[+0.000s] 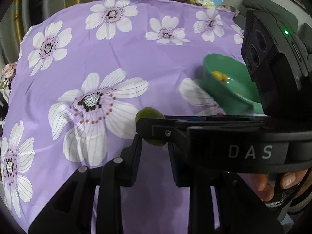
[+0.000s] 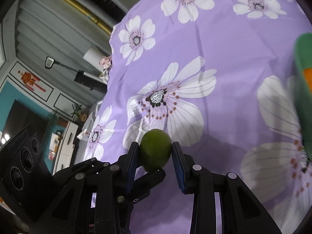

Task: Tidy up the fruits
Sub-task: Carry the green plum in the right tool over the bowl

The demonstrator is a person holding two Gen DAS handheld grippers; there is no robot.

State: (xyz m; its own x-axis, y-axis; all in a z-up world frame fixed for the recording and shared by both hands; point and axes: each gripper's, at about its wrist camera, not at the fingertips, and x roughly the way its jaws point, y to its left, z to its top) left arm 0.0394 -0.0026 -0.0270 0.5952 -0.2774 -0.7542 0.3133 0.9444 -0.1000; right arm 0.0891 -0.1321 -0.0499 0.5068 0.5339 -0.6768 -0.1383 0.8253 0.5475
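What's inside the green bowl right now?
The green bowl holds yellow-orange fruit pieces; the right gripper's body covers the bowl's far side, so any more there is hidden.

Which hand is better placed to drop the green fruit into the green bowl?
Right. The right gripper has the green fruit pinched between its pads, and the green bowl lies toward that side, at its view's right edge.
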